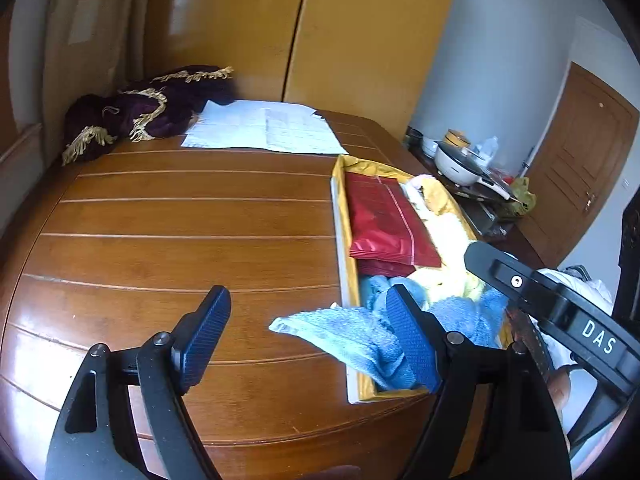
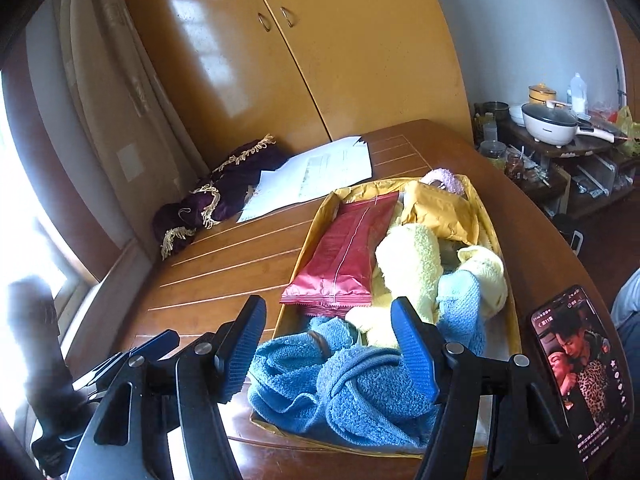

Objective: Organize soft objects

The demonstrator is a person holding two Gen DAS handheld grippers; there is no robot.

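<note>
Blue towel [image 2: 360,384]: lies bunched at the near end of the yellow tray [image 2: 508,280] on the bench [image 1: 180,220], one corner draped over the rim. Likely light, limp, non-slip; best pinched at a thick fold.

Left gripper [image 1: 308,336]: jaws spread, empty.

Right gripper [image 2: 328,344]: jaws spread above towel.

Only the right wrist view shows the phone [image 2: 580,372]; the left shows the draped corner.
</note>
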